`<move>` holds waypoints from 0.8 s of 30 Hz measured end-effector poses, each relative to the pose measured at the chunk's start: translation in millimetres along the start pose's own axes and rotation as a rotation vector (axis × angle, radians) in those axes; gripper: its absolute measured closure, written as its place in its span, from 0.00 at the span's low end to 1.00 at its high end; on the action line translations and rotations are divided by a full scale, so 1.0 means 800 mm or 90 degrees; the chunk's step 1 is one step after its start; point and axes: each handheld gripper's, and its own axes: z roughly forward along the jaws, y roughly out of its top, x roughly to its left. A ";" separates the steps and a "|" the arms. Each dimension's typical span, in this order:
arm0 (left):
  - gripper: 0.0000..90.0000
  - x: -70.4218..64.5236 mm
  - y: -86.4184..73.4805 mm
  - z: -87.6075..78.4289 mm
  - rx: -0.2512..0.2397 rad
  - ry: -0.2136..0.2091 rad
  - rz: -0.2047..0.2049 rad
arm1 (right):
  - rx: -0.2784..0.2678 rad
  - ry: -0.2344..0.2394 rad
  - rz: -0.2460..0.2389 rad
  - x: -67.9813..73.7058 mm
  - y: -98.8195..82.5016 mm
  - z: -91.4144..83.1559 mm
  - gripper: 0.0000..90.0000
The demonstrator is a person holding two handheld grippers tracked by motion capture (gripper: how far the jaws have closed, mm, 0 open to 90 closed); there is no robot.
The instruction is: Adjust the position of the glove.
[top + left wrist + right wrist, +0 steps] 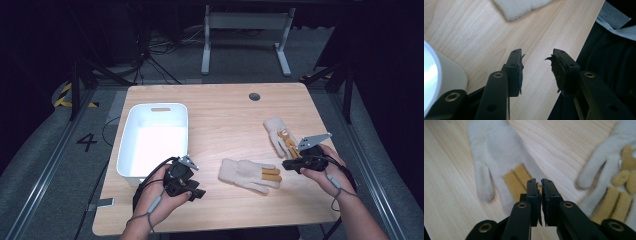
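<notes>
High view: white bin [131,150] seemingly empty; left gripper [199,194] spread wide, right gripper [286,164] clenched on nothing.

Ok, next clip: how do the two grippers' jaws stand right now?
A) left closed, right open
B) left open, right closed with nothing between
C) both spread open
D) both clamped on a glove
B: the left gripper shows bare table between its spread jaws, while the right gripper has its jaws nearly together, empty, above the near glove.

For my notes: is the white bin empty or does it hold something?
Empty. In the high view the white bin shows a bare white floor; both gloves lie outside on the table.
</notes>
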 end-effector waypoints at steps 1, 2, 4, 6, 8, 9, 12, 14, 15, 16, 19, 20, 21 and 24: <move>0.68 -0.001 0.000 -0.001 -0.008 0.001 -0.003 | -0.004 0.001 -0.001 0.000 0.002 0.002 0.96; 0.68 0.000 -0.001 -0.002 -0.014 0.001 -0.004 | -0.007 0.001 -0.001 -0.001 0.004 0.004 0.96; 0.61 -0.001 -0.001 -0.003 -0.016 0.004 -0.009 | -0.011 0.002 0.002 0.000 0.006 0.007 0.97; 0.58 -0.002 -0.002 -0.007 -0.040 0.013 -0.011 | -0.011 -0.002 -0.004 -0.001 0.012 0.017 0.97; 0.57 -0.005 -0.004 -0.008 -0.051 0.003 -0.006 | -0.015 0.003 -0.003 -0.001 0.015 0.024 0.97; 0.57 -0.006 -0.005 -0.008 -0.052 -0.002 -0.006 | -0.015 0.006 0.000 -0.002 0.017 0.027 0.97; 0.55 -0.009 -0.007 -0.009 -0.051 0.002 -0.008 | -0.015 0.009 0.004 -0.004 0.020 0.035 0.98; 0.55 -0.010 -0.010 -0.010 -0.049 0.006 -0.013 | -0.012 0.004 0.007 -0.007 0.024 0.042 0.98; 0.55 -0.011 -0.013 -0.011 -0.048 0.010 -0.016 | -0.008 0.001 0.015 -0.009 0.028 0.054 0.98; 0.55 -0.011 -0.014 -0.011 -0.047 0.010 -0.017 | -0.004 0.002 0.015 -0.009 0.029 0.058 0.98; 0.55 -0.012 -0.017 -0.010 -0.047 0.014 -0.022 | 0.009 0.002 0.009 -0.007 0.033 0.075 0.98; 0.55 -0.012 -0.017 -0.010 -0.047 0.014 -0.022 | 0.008 0.005 0.009 -0.003 0.036 0.079 0.98; 0.55 -0.011 -0.018 -0.010 -0.047 0.016 -0.023 | 0.004 0.012 -0.001 0.003 0.040 0.083 0.98; 0.55 -0.010 -0.018 -0.009 -0.049 0.018 -0.026 | -0.004 0.030 -0.022 0.019 0.049 0.091 0.97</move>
